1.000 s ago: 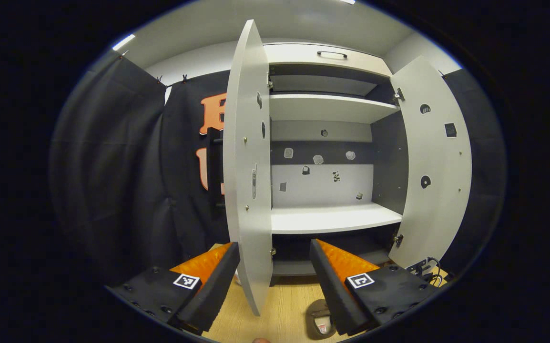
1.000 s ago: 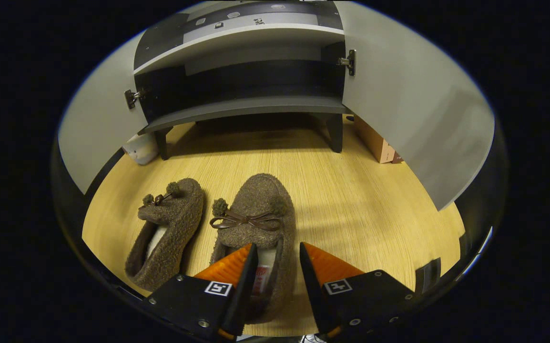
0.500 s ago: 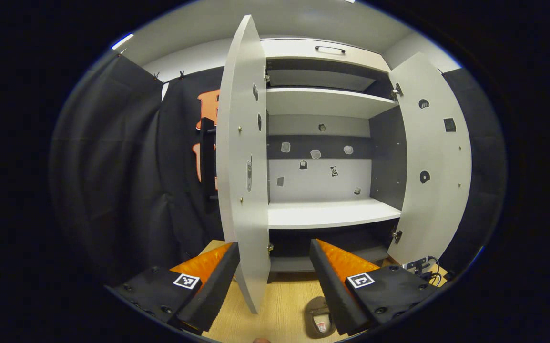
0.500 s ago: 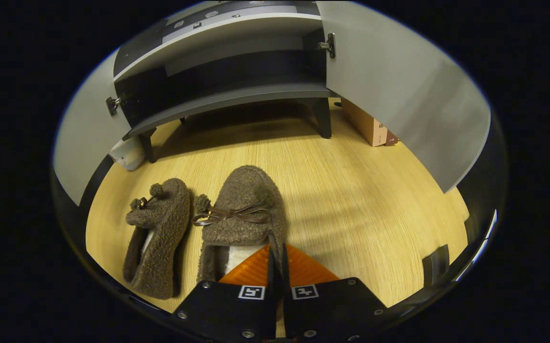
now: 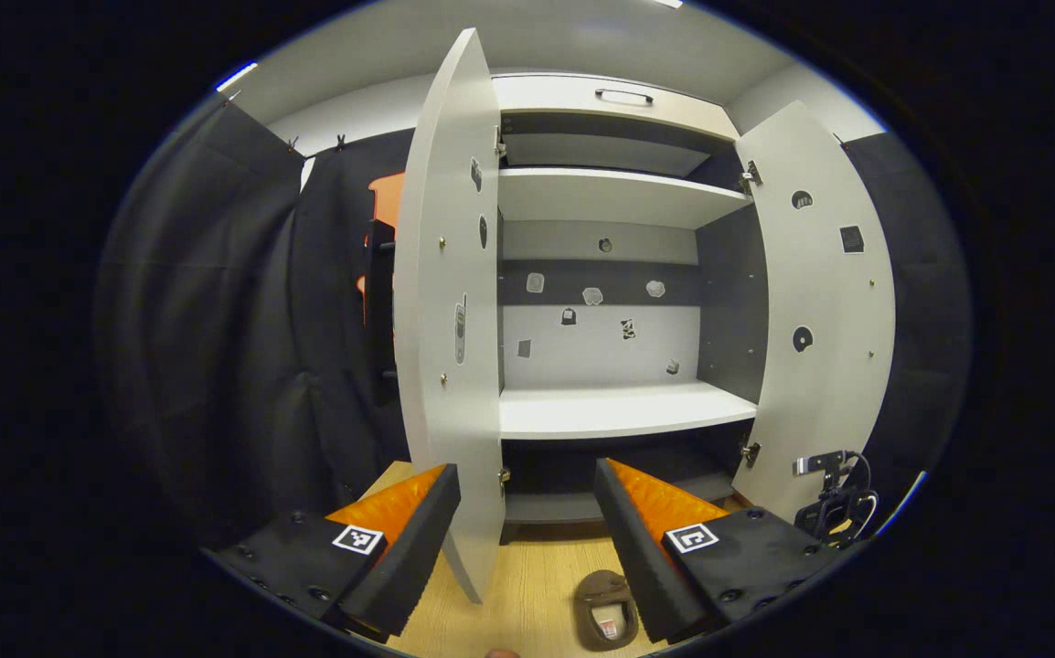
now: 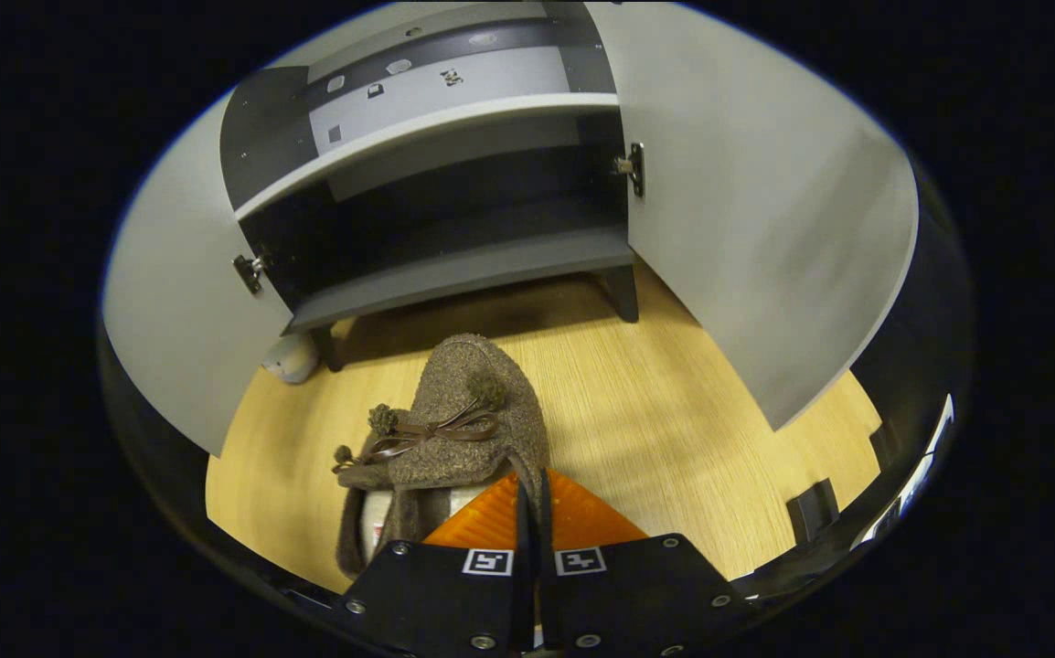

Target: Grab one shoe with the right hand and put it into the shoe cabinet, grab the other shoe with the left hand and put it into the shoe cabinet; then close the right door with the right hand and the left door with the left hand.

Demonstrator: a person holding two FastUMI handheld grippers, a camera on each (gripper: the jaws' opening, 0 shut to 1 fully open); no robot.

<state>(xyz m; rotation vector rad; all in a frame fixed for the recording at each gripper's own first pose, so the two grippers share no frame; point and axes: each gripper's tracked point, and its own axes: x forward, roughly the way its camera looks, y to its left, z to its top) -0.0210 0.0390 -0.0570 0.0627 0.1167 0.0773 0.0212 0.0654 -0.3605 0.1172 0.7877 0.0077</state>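
In the left gripper view, the booth's dark cloth wall (image 5: 217,347) hung at the far left, and next to it the left door (image 5: 445,347) of the shoe cabinet (image 5: 619,192) stood wide open, seen almost edge-on. The left tool (image 5: 527,507) was held in front of the cabinet with its two fingers spread far apart and nothing between them. Between those fingers, low on the wooden floor (image 5: 527,585), one brown shoe (image 5: 605,610) lay with its opening up. To the right, the right door (image 5: 825,311) was also open, and a black device with cables (image 5: 834,498) stood near its lower corner. In the right gripper view, a small pale object (image 6: 292,356) lay on the floor beside a cabinet leg at the left. The right tool (image 6: 532,512) had its fingers pressed together on the side wall of the other fuzzy shoe (image 6: 463,429), which had a thin bow with pompoms. This shoe was in front of the dark bottom shelf (image 6: 463,274); I could not tell whether it was off the floor. Behind its heel, at the left, part of a second shoe showed.
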